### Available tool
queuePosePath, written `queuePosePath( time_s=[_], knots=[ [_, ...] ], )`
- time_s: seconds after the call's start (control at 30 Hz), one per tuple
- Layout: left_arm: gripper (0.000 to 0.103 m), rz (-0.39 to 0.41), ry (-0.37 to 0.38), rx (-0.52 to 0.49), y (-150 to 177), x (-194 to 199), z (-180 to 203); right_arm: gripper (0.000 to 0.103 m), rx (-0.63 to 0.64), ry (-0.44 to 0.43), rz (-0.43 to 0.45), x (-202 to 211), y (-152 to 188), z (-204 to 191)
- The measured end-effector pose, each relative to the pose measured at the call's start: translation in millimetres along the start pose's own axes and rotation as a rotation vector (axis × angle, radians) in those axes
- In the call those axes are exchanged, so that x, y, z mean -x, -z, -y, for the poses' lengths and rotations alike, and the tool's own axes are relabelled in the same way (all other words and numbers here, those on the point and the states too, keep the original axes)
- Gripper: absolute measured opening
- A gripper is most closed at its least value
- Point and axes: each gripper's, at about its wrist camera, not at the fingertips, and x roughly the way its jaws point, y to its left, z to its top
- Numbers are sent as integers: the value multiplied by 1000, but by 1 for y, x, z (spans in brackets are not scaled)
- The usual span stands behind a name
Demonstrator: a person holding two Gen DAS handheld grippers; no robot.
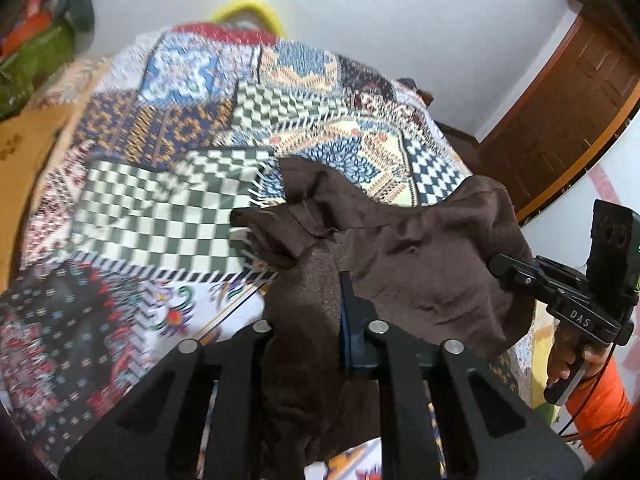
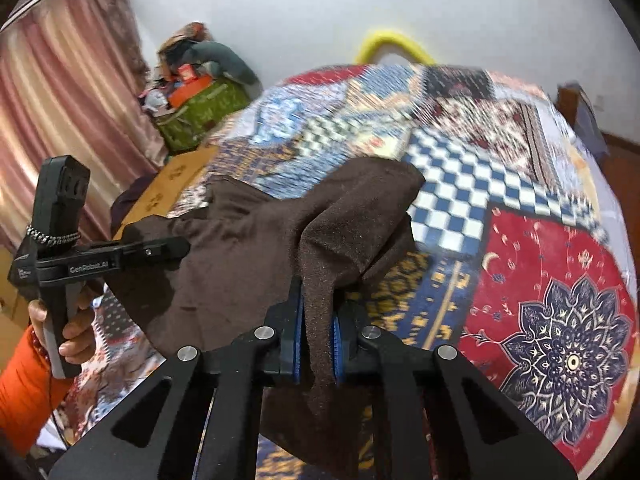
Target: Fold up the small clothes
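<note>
A dark brown small garment (image 1: 420, 272) hangs stretched between my two grippers, lifted above a patchwork bedspread (image 1: 160, 208). In the left wrist view my left gripper (image 1: 328, 312) is shut on one edge of it, and cloth drapes over one finger and hides it. My right gripper (image 1: 494, 262) pinches the far corner at the right. In the right wrist view the right gripper (image 2: 318, 320) clamps a fold of the brown garment (image 2: 248, 248) between its blue pads (image 2: 338, 340). There the left gripper (image 2: 182, 246) grips the opposite edge at the left.
The bedspread (image 2: 460, 200) fills the surface below. A green box (image 2: 200, 108) of clutter, a cardboard box (image 2: 172, 184) and a pink curtain (image 2: 60, 100) stand at the left. A wooden door (image 1: 560, 120) is at the right. Orange sleeves (image 2: 24, 392) show behind the handles.
</note>
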Motion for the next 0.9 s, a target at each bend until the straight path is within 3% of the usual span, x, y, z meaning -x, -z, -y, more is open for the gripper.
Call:
queuePosePath(
  time_s=[0.17,0.4,0.63,0.77,0.9],
  knots=[
    [13,58,-36,-12,17,49,-6,10,72,-27,25,18,-4,-43],
    [13,61,-75,1,45,89,-33,10,100,-68,-4,11,4,-86],
    [18,-44,-168,-23,80,69,-64,10,109,-71,-125,-32,33,-106],
    [21,-111,-268,-13,97,46,-83,16,153,3,-153,-45,50,-109],
    [39,-107,-317,-10,103,52,-95,23,186,64,-139,-36,46,-108]
  ],
)
